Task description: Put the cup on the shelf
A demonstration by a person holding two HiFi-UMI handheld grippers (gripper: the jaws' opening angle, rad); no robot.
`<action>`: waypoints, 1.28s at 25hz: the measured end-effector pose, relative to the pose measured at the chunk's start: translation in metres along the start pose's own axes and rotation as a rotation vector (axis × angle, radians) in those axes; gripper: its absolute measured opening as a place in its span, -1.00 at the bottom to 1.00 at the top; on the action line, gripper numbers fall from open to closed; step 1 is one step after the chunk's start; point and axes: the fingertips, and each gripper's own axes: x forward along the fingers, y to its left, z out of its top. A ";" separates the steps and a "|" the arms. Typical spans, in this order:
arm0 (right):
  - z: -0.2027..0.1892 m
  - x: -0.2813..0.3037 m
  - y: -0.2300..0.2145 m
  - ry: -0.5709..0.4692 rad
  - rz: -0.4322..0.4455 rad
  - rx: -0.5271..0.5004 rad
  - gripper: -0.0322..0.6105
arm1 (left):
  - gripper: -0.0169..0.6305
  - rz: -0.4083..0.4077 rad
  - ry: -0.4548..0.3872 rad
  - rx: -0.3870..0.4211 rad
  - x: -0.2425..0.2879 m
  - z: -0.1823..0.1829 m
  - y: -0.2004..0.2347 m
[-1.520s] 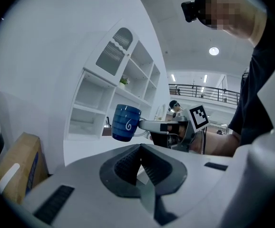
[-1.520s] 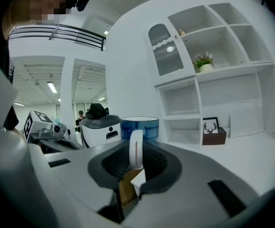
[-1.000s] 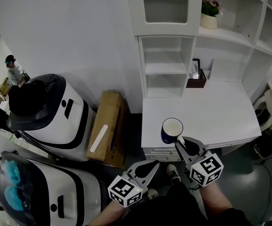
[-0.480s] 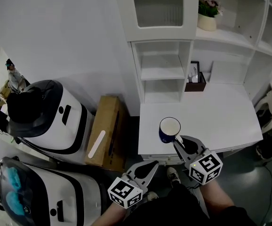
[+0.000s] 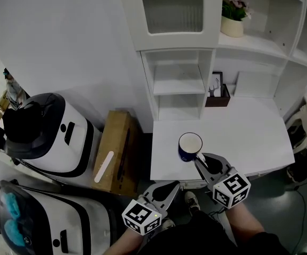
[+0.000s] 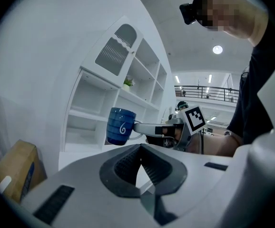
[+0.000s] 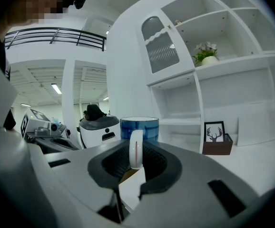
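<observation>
Head view: the right gripper (image 5: pixel 202 161) is clamped on the handle of the blue cup (image 5: pixel 189 145), holding it upright over the front left part of the white desk (image 5: pixel 249 137). The open shelf (image 5: pixel 179 81) stands at 12 o'clock from the cup, well apart. The left gripper (image 5: pixel 167 189) hangs at 7 o'clock from the cup, off the desk's front edge.

Left gripper view: its jaws meet with nothing between them. The cup shows at 11 o'clock beyond them.

Right gripper view: the jaws pinch the cup's white handle (image 7: pixel 136 148). A framed picture (image 7: pixel 215 133) sits at 3 o'clock.
</observation>
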 end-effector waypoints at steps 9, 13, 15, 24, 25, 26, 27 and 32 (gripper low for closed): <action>0.002 0.007 -0.020 0.010 -0.001 0.003 -0.75 | -0.93 -0.011 -0.008 0.003 0.024 0.008 0.003; 0.004 0.012 -0.031 0.010 0.005 0.000 -0.75 | -0.93 -0.011 -0.006 0.007 0.037 0.012 0.007; 0.006 0.015 -0.036 0.004 0.007 0.002 -0.75 | -0.93 -0.013 -0.005 0.011 0.043 0.014 0.008; 0.016 0.028 -0.058 -0.011 0.029 -0.005 -0.75 | -0.93 -0.001 -0.015 0.015 0.069 0.024 0.016; 0.016 0.030 -0.060 -0.010 0.032 -0.006 -0.75 | -0.93 0.001 -0.014 0.018 0.072 0.025 0.017; 0.017 0.032 -0.063 -0.009 0.036 -0.007 -0.75 | -0.93 0.003 -0.015 0.020 0.075 0.026 0.018; 0.017 0.034 -0.065 -0.007 0.040 -0.009 -0.75 | -0.93 0.007 -0.016 0.020 0.078 0.027 0.020; 0.019 0.046 -0.079 0.005 0.059 -0.021 -0.75 | -0.93 0.033 -0.019 0.008 0.090 0.032 0.031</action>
